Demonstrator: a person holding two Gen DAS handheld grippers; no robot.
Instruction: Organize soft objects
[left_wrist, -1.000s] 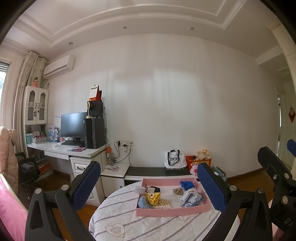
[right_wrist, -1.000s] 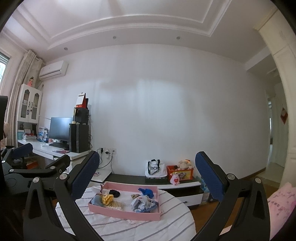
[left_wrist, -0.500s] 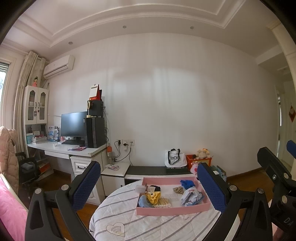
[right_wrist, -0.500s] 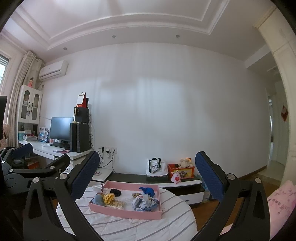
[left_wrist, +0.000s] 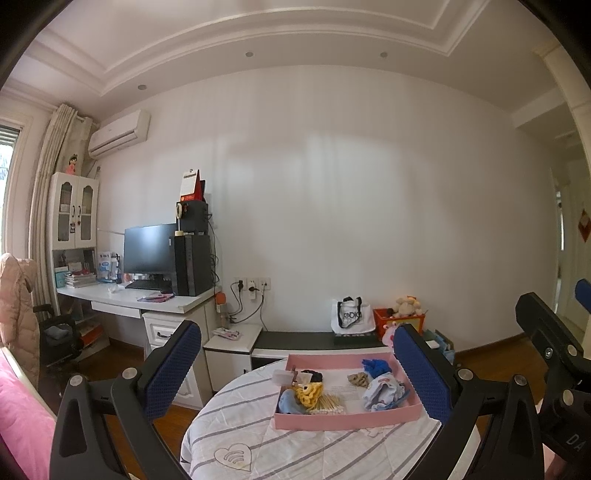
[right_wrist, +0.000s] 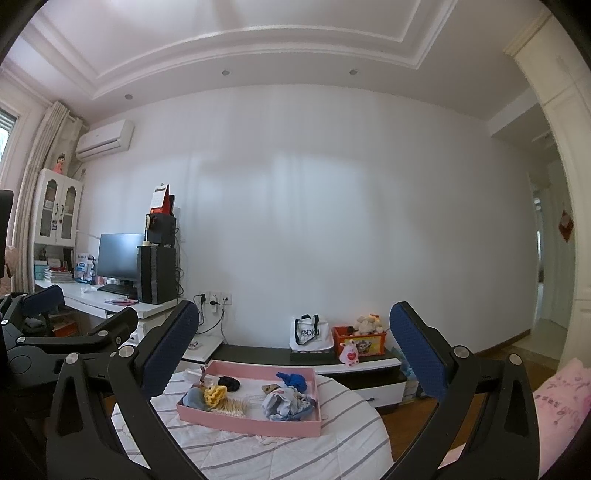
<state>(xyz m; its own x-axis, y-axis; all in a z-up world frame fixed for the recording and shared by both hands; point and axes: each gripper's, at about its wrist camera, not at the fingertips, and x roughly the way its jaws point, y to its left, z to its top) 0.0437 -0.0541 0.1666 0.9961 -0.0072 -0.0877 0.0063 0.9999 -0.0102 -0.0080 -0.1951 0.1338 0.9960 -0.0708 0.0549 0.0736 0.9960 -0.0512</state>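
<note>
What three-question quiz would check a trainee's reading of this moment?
1. True or false: the left gripper holds a cloth.
2. In the pink tray, which lies nearest the right gripper? A) blue cloth B) black scrunchie C) crumpled printed garment
3. The tray sits on a round table with a ____ cloth.

Key: 1 false, both grippers open and empty; 2 C; 3 striped.

Matt pink tray (left_wrist: 343, 421); quilted striped cloth on table (left_wrist: 295, 450); textured blue pads (right_wrist: 417, 350); glossy wood floor (left_wrist: 491, 354).
</note>
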